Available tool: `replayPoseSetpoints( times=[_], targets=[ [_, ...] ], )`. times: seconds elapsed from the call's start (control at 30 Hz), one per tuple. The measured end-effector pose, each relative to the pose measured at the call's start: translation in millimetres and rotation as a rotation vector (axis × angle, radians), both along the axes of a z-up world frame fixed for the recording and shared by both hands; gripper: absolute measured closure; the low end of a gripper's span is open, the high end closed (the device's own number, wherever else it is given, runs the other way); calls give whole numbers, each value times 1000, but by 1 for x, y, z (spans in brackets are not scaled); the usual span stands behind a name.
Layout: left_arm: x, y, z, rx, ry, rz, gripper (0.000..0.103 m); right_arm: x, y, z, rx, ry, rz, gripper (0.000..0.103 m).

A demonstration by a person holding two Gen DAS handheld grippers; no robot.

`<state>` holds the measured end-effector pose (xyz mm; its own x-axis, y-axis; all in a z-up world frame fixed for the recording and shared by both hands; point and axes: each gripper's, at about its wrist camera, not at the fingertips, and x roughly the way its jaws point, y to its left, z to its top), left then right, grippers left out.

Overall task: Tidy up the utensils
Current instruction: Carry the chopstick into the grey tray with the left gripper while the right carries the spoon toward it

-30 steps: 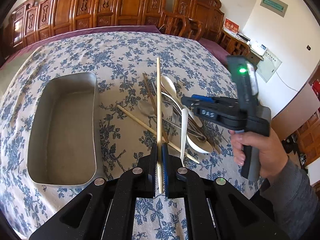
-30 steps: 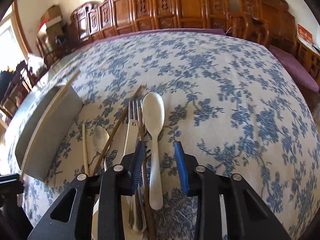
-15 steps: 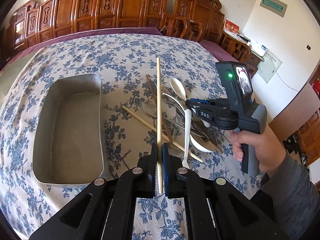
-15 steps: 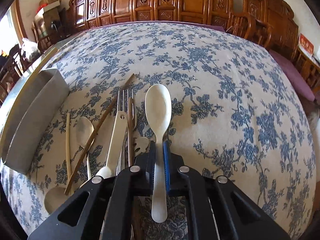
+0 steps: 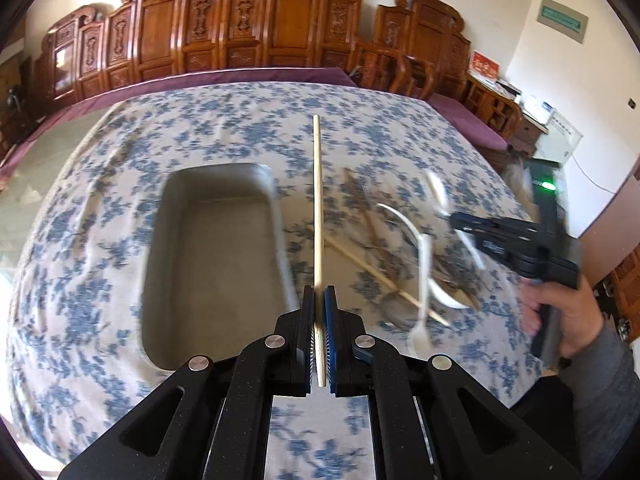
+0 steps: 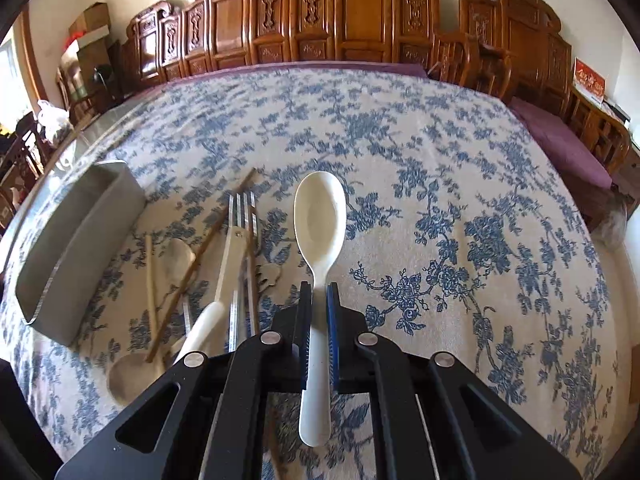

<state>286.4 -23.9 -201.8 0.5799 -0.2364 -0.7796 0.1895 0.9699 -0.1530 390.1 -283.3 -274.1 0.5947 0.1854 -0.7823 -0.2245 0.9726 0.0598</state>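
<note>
The utensil pile (image 5: 404, 264) lies on the tablecloth (image 5: 224, 128), right of the tray (image 5: 212, 264).

Nothing can be read for certain: the green wall sign (image 5: 564, 19) at the upper right of the left wrist view, the red placard (image 5: 485, 69) below it, and the white marking on the right gripper (image 5: 494, 246) are all too blurred or small

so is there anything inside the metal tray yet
Nothing shows inside the metal tray: in the left wrist view its floor looks bare, though blurred. The right wrist view shows mostly its outer wall. The chopstick and white spoon are each clamped in a claw.
</note>
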Motion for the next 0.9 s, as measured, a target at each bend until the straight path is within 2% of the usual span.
replayPoseSetpoints(
  times=[0.27, 0.53, 0.77, 0.87, 0.9],
  targets=[
    [20, 40, -18, 47, 53, 51, 99, -10, 12, 13, 16, -41, 19, 94],
    [32, 51, -40, 58, 92, 65, 99, -10, 23, 16, 23, -54, 27, 94],
    [35, 58, -46, 41, 101, 76, 98, -16, 33, 25, 19, -87, 26, 94],
    [34, 60, -42, 46, 84, 78, 92, -19, 38, 33, 25, -104, 30, 94],
    [33, 61, -40, 48, 75, 80, 87, -20, 41, 36, 28, -110, 35, 94]
  ],
)
